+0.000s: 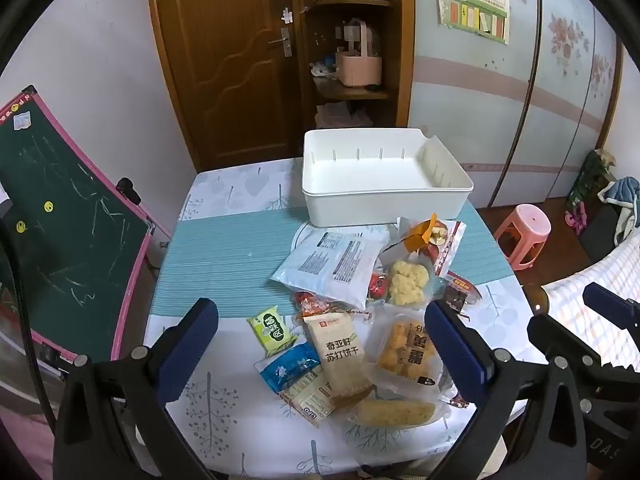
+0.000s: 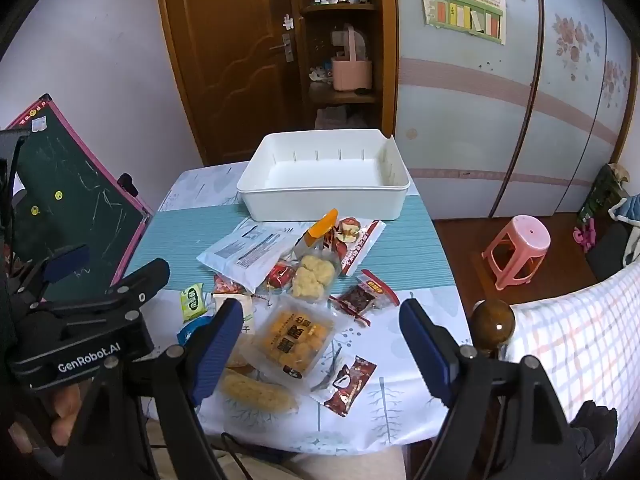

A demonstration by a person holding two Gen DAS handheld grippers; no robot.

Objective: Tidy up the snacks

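In the left wrist view, the left hand-held gripper [image 1: 320, 354] fills the bottom of the frame with its blue-padded fingers [image 1: 188, 346] spread wide apart and holding nothing. Between them, low in the centre, lies the near end of a heap of snacks: a cream soda-cracker packet [image 1: 340, 354] pointing up the frame, a blue packet [image 1: 290, 366] to its left, a small green packet [image 1: 271, 330] above that, a clear tray pack of orange cakes [image 1: 406, 350] to the right, and a long yellow corn-like snack [image 1: 394, 412] at the lower edge. Further up, in the middle of the frame, a large pale blue bag [image 1: 332, 262] lies tilted, with a pack of pale yellow puffs [image 1: 408, 282] just to its right.

In the right wrist view, the right hand-held gripper [image 2: 320, 356] also has its fingers wide apart and empty, the orange cake pack lying between them. A dark red wrapped snack [image 2: 350, 384] lies alone at lower centre, and a clear packet of dark pieces [image 2: 362, 298] sits above it, right of the heap. The left tool's black body appears at the left edge of this view.

Above the heap, at centre frame in both views, a white plastic bin [image 1: 384, 200] stands on the far part of the desk [image 1: 224, 252], apart from the snacks. The desk carries a teal runner over a leaf-print cloth. A pink stool [image 2: 516, 250] stands on the floor at the right, and a chalkboard [image 1: 60, 240] leans at the left.
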